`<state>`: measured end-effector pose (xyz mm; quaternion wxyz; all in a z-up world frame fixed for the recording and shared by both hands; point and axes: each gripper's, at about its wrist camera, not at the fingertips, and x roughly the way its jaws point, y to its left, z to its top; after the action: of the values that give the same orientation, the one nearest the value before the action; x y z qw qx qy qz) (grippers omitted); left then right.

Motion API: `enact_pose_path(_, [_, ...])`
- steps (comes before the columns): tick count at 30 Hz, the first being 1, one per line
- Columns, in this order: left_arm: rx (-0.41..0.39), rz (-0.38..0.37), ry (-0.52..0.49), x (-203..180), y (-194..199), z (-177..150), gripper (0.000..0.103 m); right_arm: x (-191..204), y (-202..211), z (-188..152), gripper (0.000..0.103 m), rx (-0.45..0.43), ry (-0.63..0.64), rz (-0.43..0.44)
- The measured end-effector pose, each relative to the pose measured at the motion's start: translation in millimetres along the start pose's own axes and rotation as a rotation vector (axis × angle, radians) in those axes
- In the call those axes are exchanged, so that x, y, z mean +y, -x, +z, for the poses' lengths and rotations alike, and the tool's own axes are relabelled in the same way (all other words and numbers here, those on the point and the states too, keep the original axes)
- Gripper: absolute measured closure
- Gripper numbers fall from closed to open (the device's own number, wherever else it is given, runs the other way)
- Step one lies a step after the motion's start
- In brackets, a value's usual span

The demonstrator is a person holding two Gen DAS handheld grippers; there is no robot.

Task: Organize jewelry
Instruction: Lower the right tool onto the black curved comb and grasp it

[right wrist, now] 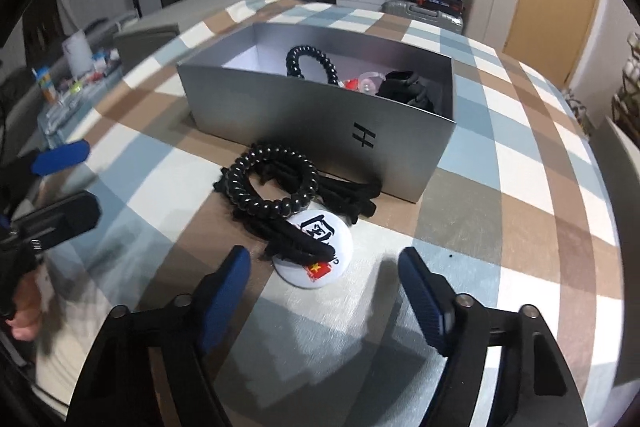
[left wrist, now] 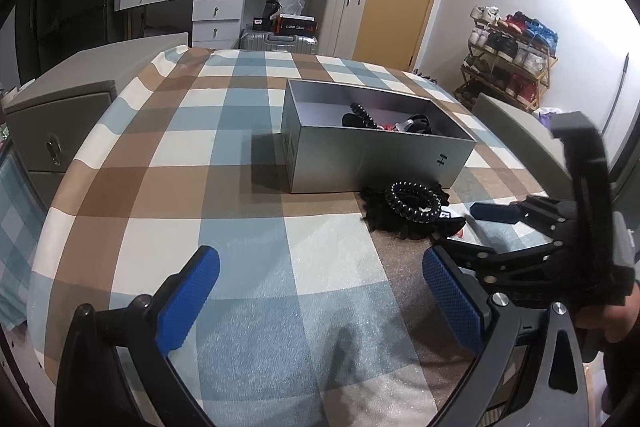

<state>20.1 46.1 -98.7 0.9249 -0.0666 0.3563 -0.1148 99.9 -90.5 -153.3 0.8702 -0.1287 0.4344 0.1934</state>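
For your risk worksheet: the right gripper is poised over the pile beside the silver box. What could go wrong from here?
1. The white badge lies under tangled black hair ties; grabbing it may drag them along.
2. The spiral hair tie rests on the ties and could slide off.
3. The right gripper may pinch the checked cloth.

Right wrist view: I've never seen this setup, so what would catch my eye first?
Probably the silver box on the checked cloth, with a few dark accessories already inside. Just in front of it lies a black spiral hair tie on a heap of black bands, beside a white badge. The right gripper, blue fingers apart, hovers over them.
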Motion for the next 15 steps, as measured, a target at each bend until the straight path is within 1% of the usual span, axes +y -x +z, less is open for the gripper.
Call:
enact_pose_path(2, [-0.005, -0.008, 0.005, 1, 1, 0, 0.004, -1, 0, 1, 0.034, -0.001, -0.019, 0.006])
enact_pose_path(6, [-0.001, -0.006, 0.006, 2, 1, 1, 0.004, 3, 1, 2, 0.044, -0.005, -0.007, 0.008])
enact_pose_path(7, [-0.001, -0.005, 0.007, 3, 0, 1, 0.004, 4, 2, 2, 0.049, -0.008, 0.003, 0.014])
enact_pose_path(8, [-0.002, -0.005, 0.012, 3, 1, 1, 0.004, 6, 2, 2, 0.053, -0.010, 0.011, 0.020])
enact_pose_path(9, [-0.002, -0.007, 0.016, 4, 1, 2, 0.004, 8, 3, 1, 0.061, -0.013, 0.022, 0.026])
enact_pose_path(12, [-0.001, -0.011, 0.026, 5, 1, 3, 0.004, 9, 4, 0, 0.062, -0.015, 0.032, 0.027])
enact_pose_path(15, [-0.003, -0.009, 0.020, 3, 2, 4, 0.004, 3, 6, -2, 0.063, -0.015, 0.004, 0.054])
